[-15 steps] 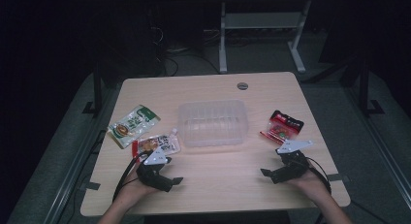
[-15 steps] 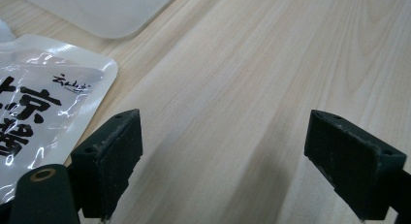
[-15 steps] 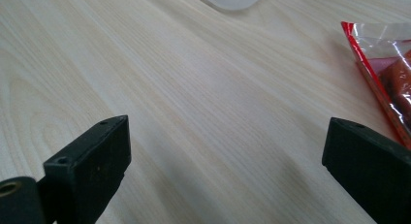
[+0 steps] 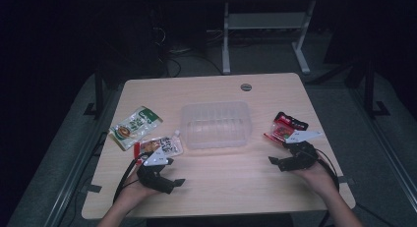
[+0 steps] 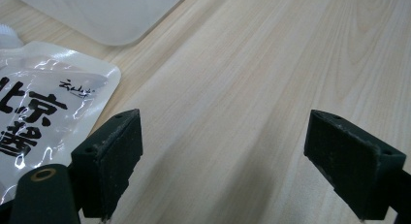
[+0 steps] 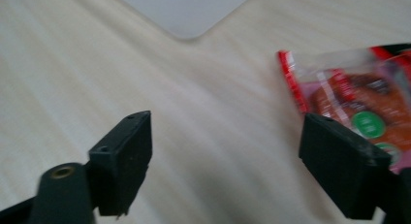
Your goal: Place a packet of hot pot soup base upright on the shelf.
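Note:
A clear plastic container [image 4: 216,124] stands at the table's middle. To its left lie a green snack packet [image 4: 135,126] and a silver-white pouch [image 4: 164,146] with black characters. A red snack packet [image 4: 285,128] lies to its right. My left gripper [image 4: 172,182] rests low near the front left, just below the pouch. In the left gripper view that gripper [image 5: 232,161] is open over bare wood, with the pouch [image 5: 39,112] beside its left jaw. My right gripper [image 4: 274,161] is just below the red packet. It [image 6: 228,170] is open and empty, the red packet [image 6: 358,98] by its right jaw.
The wooden table [image 4: 221,187] has a round cable grommet [image 4: 246,87] near its far edge. A white desk frame [image 4: 265,35] stands on the dark floor beyond. The container's corner [image 5: 106,10] shows at the top of the left gripper view.
My right gripper has shifted slightly farther up the table, toward the red packet. The left gripper and all the packets have stayed in place.

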The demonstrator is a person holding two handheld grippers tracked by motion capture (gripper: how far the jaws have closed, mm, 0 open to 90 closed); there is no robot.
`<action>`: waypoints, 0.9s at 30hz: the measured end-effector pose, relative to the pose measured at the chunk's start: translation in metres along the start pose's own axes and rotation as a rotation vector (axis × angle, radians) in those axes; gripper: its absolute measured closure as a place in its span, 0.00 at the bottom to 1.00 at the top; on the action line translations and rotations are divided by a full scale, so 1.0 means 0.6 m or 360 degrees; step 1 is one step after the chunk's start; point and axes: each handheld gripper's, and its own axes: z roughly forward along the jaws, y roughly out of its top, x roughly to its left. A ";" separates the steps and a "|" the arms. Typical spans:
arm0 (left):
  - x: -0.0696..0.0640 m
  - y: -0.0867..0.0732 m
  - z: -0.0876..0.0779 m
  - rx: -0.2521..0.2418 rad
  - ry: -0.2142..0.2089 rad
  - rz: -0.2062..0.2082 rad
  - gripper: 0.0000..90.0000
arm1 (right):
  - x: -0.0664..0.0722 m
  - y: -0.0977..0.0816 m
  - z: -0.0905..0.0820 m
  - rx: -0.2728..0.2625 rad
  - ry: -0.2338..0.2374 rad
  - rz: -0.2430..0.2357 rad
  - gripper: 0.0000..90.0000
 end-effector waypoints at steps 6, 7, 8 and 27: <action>-0.001 0.002 -0.003 0.0020 0.0002 0.0013 0.15 | -0.027 0.022 0.004 0.0014 -0.0016 0.0039 0.37; -0.001 0.002 -0.003 0.0021 -0.0002 0.0010 0.15 | -0.038 0.031 0.007 0.0024 0.0002 0.0040 0.43; -0.001 0.002 -0.002 0.0020 -0.0002 0.0007 0.15 | -0.038 0.031 0.007 0.0024 0.0002 0.0040 0.43; 0.000 0.003 -0.001 0.0030 -0.0026 -0.0026 0.15 | -0.148 0.071 0.035 0.0016 -0.0145 0.0169 0.97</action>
